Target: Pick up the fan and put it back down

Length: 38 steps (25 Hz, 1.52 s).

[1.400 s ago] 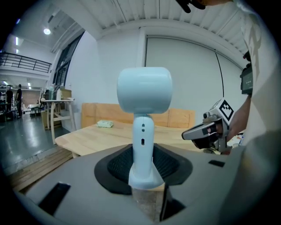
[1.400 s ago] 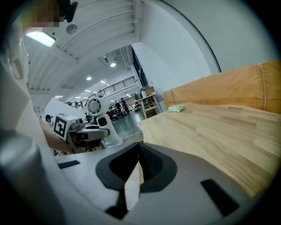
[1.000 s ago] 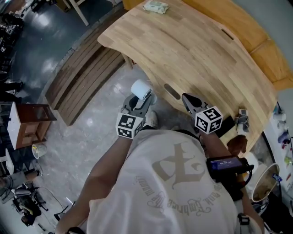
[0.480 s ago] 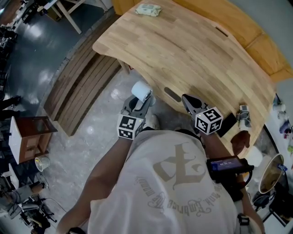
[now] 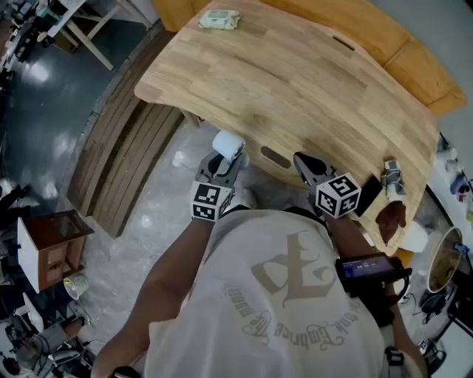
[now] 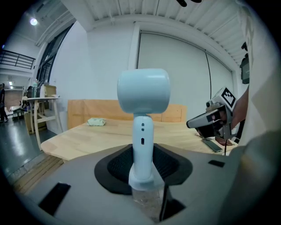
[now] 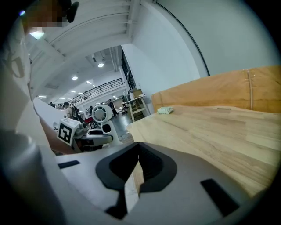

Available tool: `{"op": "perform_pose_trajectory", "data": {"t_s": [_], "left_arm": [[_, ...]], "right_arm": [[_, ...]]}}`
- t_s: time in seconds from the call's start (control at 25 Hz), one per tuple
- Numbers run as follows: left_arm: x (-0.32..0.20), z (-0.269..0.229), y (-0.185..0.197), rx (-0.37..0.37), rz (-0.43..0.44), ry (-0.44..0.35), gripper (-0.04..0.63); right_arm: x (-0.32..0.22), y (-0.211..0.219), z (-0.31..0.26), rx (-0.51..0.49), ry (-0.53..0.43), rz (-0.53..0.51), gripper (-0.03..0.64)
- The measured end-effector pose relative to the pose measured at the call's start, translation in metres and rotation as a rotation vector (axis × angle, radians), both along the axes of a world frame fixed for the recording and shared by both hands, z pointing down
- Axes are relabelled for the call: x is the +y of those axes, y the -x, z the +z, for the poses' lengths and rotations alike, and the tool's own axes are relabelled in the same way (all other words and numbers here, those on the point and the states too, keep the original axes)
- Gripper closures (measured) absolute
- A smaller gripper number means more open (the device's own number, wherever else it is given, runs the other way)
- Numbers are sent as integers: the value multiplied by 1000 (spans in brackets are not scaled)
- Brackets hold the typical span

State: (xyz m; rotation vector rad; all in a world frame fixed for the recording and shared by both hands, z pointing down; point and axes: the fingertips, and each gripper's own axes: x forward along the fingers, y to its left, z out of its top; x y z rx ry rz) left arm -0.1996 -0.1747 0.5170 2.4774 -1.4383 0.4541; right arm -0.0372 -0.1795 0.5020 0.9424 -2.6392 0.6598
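Polished grey floor [image 5: 159, 214] fills the left of the head view, and open room is seen there between a slatted brown wooden platform [image 5: 122, 159] at the left and the person's body at the bottom centre. A small dark wooden cabinet [image 5: 52, 244] is set at the lower left edge.

A broad light wooden table [image 5: 295, 81] with a rounded near corner takes up the upper centre and right. Most of its top lies bare. A pale green soft packet [image 5: 219, 20] is placed near its far edge at the top. A dark oval slot [image 5: 275, 156] is cut close to its near edge.

The left gripper [image 5: 222, 164] is held over the floor, just beside that near edge, left of the slot. Its jaws are pinched on the lower handle of the pale blue handheld fan [image 6: 142, 92]. The fan is carried upright, its round head above the jaws, clear of the tabletop.

The right gripper [image 5: 301, 161] is seen right of the slot, its tip over the table's near edge. Its jaws are pressed together with nothing between them.

A flat dark phone [image 5: 368, 198] lies at the table's right edge, well apart from the fan.
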Motion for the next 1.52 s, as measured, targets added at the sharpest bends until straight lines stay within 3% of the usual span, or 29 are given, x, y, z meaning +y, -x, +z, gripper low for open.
{"op": "perform_pose_trajectory", "data": {"t_s": [0.48,0.84,1.2,1.52], "left_arm": [[-50,41,-11,-35,127,42,448],[-90,77,-19,-54,175,76,448],[-138,106,-18,-64,228,75,448],[-149,105,-23,-96,270,65,448]], "right_arm": [[-7,-20,9,54,29,121,603],[-16,-42,16,96,37,227,603],[-25,-42,34,119,44,332,603],[-19,-51,32,123,62,385,603]]}}
